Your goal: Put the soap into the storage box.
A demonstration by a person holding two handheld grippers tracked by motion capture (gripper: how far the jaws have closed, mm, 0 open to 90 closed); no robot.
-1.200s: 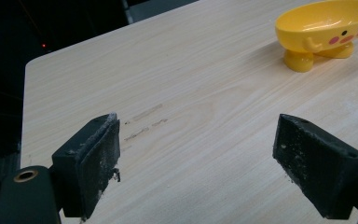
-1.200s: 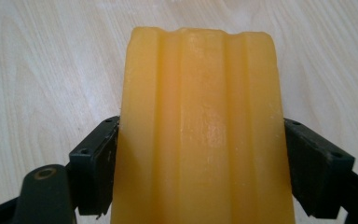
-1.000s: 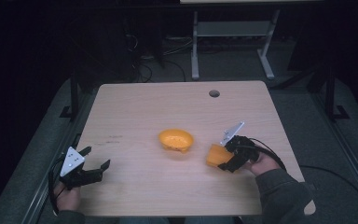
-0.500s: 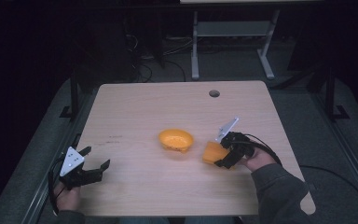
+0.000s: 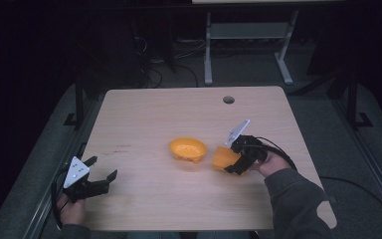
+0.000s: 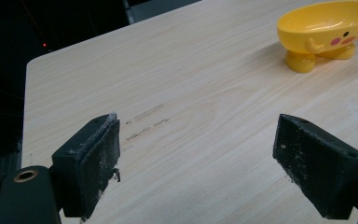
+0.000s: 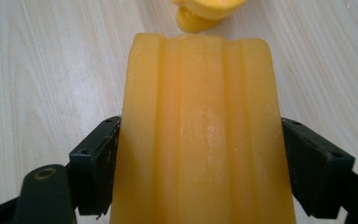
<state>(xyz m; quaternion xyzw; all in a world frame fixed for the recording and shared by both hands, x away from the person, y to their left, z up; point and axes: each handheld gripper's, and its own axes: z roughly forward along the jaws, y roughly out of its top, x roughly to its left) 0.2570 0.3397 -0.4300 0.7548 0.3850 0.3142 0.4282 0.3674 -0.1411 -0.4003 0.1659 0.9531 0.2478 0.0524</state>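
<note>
A yellow footed bowl (image 5: pixel 187 149) with a painted duck face stands near the middle of the wooden table (image 5: pixel 144 114); it also appears at the top right of the left gripper view as the bowl (image 6: pixel 326 32). My right gripper (image 5: pixel 233 163) is shut on an orange ribbed bar of soap (image 5: pixel 223 158), held just right of the bowl. In the right gripper view the soap (image 7: pixel 200 130) sits between both jaws, with the bowl's foot (image 7: pixel 193 16) just beyond it. My left gripper (image 5: pixel 102 172) rests open at the table's front left, nothing between its jaws (image 6: pixel 196 172).
A round cable hole (image 5: pixel 228 99) lies near the table's far edge. Behind the table stand a white frame (image 5: pixel 243 45) and cables on a dark floor. Faint scuff marks (image 6: pixel 144 123) show on the wood ahead of the left gripper.
My right gripper has carried the soap leftward, closer to the bowl. The left gripper has stayed where it was.
</note>
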